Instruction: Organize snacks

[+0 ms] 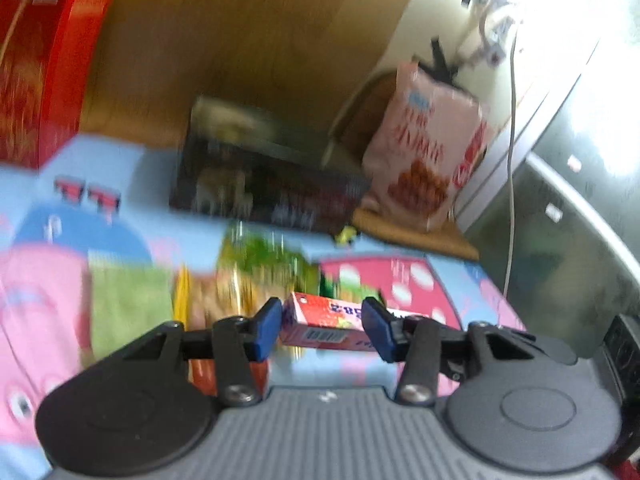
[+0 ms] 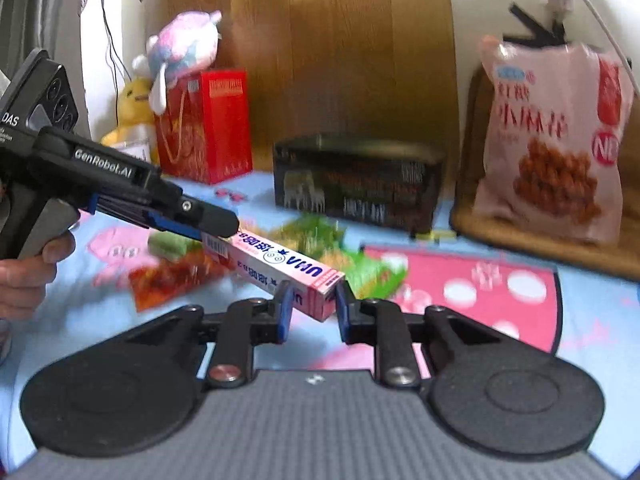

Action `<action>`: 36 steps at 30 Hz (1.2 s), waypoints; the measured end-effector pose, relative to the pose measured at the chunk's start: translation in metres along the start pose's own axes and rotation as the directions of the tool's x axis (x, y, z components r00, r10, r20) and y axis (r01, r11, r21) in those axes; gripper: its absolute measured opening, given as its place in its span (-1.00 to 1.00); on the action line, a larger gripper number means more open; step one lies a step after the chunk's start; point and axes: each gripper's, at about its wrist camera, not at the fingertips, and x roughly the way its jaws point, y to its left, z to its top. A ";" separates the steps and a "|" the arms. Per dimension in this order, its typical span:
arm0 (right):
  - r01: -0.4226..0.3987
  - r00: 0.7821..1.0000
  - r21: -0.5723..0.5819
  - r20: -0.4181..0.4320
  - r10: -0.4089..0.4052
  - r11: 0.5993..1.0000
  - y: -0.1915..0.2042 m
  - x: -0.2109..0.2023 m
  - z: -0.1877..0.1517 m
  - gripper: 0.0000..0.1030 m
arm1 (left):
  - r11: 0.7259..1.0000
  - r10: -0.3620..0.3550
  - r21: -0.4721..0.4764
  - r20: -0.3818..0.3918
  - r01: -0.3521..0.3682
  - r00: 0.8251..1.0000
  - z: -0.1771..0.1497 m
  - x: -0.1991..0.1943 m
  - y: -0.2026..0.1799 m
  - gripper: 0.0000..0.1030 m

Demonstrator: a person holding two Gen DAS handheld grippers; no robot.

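Above the cartoon-printed blanket [image 2: 580,320], a long pink candy box [image 2: 280,266] is hanging in the air between both tools: the left gripper [image 2: 208,236] is clamping its far-left end, while the right gripper [image 2: 310,312] is sitting around its near-right end, blue pads [image 2: 285,314] just beside the cardboard on either side, though whether they are actually pressing it is hard to tell. Seen from the left wrist, the left gripper [image 1: 322,330] is showing the same pink candy box [image 1: 326,326] end-on, wedged between its blue pads [image 1: 266,332], barcode facing down. A hand [image 2: 28,276] is wrapping the left tool's grip at the left edge. Loose snack packets, green ones [image 2: 316,236] and an orange-red one [image 2: 172,280], are lying blurred on the blanket under the box. Farther back, a dark box [image 2: 356,182] is lying flat against the wooden panel [image 2: 340,52]; to its left a red gift bag [image 2: 204,128] is standing upright with a pink plush toy [image 2: 182,46] resting on top and a yellow plush [image 2: 130,110] beside it. At far right a pink snack bag [image 2: 556,140] is standing upright on a woven tray [image 2: 520,248], well apart from the held box
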 end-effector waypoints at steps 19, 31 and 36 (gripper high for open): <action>0.109 0.986 0.026 0.125 -0.111 0.994 -0.062 0.116 0.082 -0.41 | 0.965 0.218 0.121 0.119 -0.232 0.969 0.109 0.082 0.017 -0.03; -0.043 0.997 0.055 -0.068 0.046 0.998 -0.039 0.091 0.041 -0.06 | 0.986 0.166 -0.034 0.065 -0.164 0.984 0.053 0.014 0.056 -0.04; -0.072 0.979 0.274 -0.167 0.121 0.959 -0.054 0.110 0.034 0.00 | 0.993 0.106 -0.037 -0.051 -0.108 0.993 0.046 0.049 0.049 -0.04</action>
